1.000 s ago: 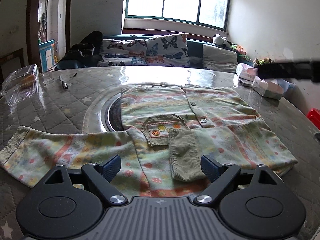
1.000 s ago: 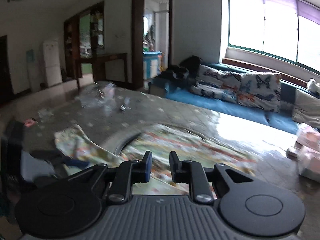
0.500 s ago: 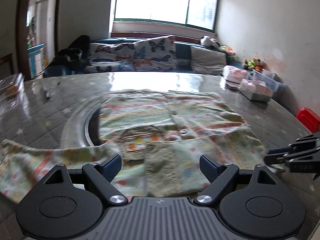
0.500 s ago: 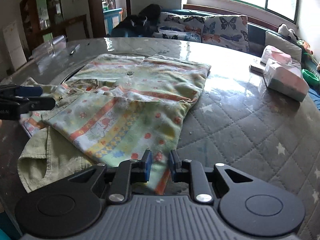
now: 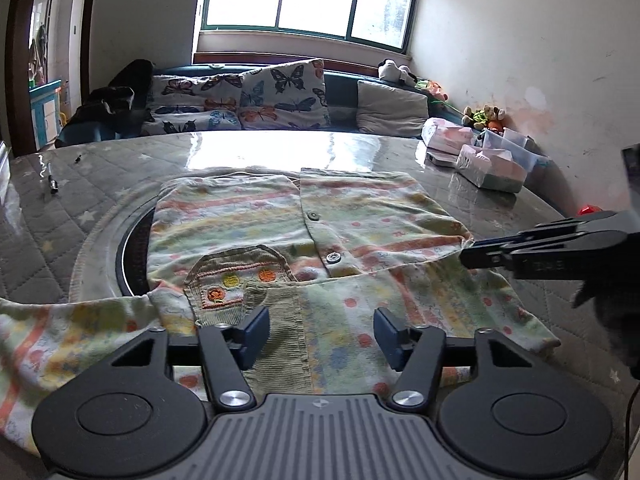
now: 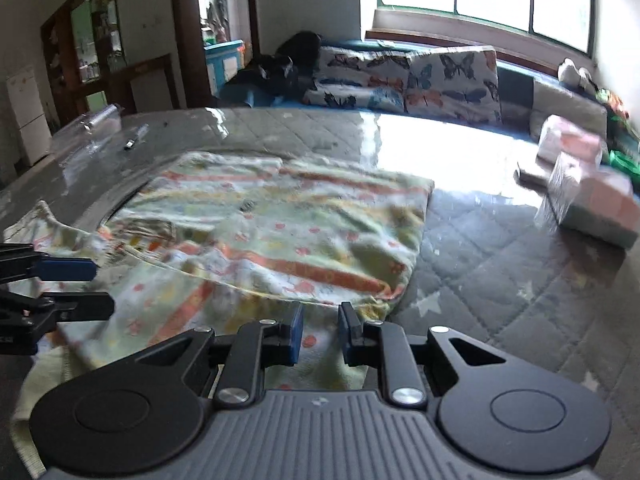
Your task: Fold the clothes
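Note:
A child's striped, dotted cardigan lies buttoned and flat on the table. Its green corduroy pocket faces me, and one sleeve is folded across the front. The other sleeve is spread out to the left. My left gripper hovers open over the folded sleeve's green cuff. My right gripper sits low over the cardigan's right side, jaws a narrow gap apart with cloth showing below. In the left wrist view the right gripper reaches the corner of the fold. The left gripper shows at the left edge of the right wrist view.
The table has a grey quilted cover and a round dark recess under the cardigan's left side. Tissue packs stand at the right edge. A pen and a clear plastic box lie far left. A sofa is behind.
My right gripper came down from the air to the cardigan's right side and now reaches the fold corner. My left gripper moved slightly forward and stays open.

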`<state>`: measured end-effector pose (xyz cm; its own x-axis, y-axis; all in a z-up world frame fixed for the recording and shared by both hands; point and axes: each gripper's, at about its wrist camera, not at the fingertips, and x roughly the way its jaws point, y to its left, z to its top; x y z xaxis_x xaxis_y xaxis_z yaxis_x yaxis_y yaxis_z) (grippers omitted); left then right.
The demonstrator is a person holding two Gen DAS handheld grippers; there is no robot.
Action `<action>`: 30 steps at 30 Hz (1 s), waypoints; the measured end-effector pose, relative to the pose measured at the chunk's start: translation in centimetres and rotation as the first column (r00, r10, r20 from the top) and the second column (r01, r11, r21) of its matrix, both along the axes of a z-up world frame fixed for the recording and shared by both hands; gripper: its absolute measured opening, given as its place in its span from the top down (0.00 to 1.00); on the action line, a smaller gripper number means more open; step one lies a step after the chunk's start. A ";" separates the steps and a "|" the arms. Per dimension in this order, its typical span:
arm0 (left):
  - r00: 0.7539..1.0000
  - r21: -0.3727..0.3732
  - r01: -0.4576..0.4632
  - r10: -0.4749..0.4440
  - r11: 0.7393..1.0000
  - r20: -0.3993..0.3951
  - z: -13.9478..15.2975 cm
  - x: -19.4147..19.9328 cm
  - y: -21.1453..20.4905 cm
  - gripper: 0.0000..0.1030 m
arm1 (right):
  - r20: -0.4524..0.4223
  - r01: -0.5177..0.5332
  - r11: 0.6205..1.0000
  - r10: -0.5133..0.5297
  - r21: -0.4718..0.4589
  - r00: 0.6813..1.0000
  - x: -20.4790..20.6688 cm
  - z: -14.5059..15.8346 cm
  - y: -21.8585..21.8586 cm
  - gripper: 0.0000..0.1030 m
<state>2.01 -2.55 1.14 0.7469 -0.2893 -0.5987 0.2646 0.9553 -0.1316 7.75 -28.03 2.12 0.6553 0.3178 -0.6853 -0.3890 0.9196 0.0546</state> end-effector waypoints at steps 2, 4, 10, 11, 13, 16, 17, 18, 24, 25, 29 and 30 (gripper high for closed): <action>1.000 0.003 -0.004 0.004 1.000 -0.001 -0.1 -0.1 0.2 0.47 | -0.008 0.005 1.000 -0.005 0.005 1.000 0.2 -0.6 -0.1 0.84; 1.000 0.006 -0.008 0.008 1.000 -0.002 -0.3 -0.2 0.4 0.50 | -0.010 0.009 1.000 -0.009 -0.001 1.000 0.1 -0.5 0.1 0.83; 1.000 0.016 -0.019 0.019 1.000 -0.006 -0.7 -0.6 1.1 0.52 | 0.025 -0.071 0.997 0.071 -0.011 0.997 -1.5 1.2 2.2 0.82; 1.000 0.018 -0.021 0.021 1.000 -0.007 -0.8 -0.6 1.2 0.52 | 0.031 -0.091 0.996 0.091 -0.011 0.995 -1.8 1.4 2.6 0.82; 1.000 0.021 -0.025 0.025 0.999 -0.008 -0.9 -0.8 1.4 0.51 | 0.040 -0.145 0.989 0.145 -0.010 0.989 -2.6 1.8 4.2 0.82; 0.999 0.030 -0.033 0.033 0.999 -0.004 -1.0 -1.1 1.7 0.51 | 0.039 -0.215 0.976 0.216 -0.009 0.976 -3.4 1.9 6.4 0.82; 0.999 0.034 -0.035 0.036 0.999 -0.002 -1.0 -1.3 1.8 0.50 | 0.034 -0.237 0.972 0.237 -0.010 0.971 -3.6 1.8 7.1 0.82; 0.999 0.038 -0.038 0.038 0.999 0.000 -1.0 -1.4 1.8 0.50 | 0.026 -0.256 0.966 0.257 -0.012 0.966 -3.8 1.5 7.8 0.82; 0.993 0.020 -0.121 0.121 0.992 0.001 -0.2 -2.3 4.1 0.45 | 0.014 -0.317 0.946 0.318 -0.073 0.948 -5.2 0.2 10.2 0.81; 0.990 0.018 -0.143 0.143 0.990 0.001 0.0 -2.5 4.8 0.45 | 0.020 -0.318 0.945 0.320 -0.070 0.947 -5.3 0.5 10.3 0.81; 0.973 0.013 -0.232 0.232 0.973 0.011 0.6 -3.3 7.5 0.40 | 0.034 -0.345 0.937 0.347 -0.054 0.937 -6.1 1.2 10.6 0.81; 0.967 0.013 -0.256 0.256 0.967 0.017 0.7 -3.6 8.2 0.39 | 0.024 -0.353 0.934 0.354 -0.055 0.935 -6.1 1.0 10.8 0.81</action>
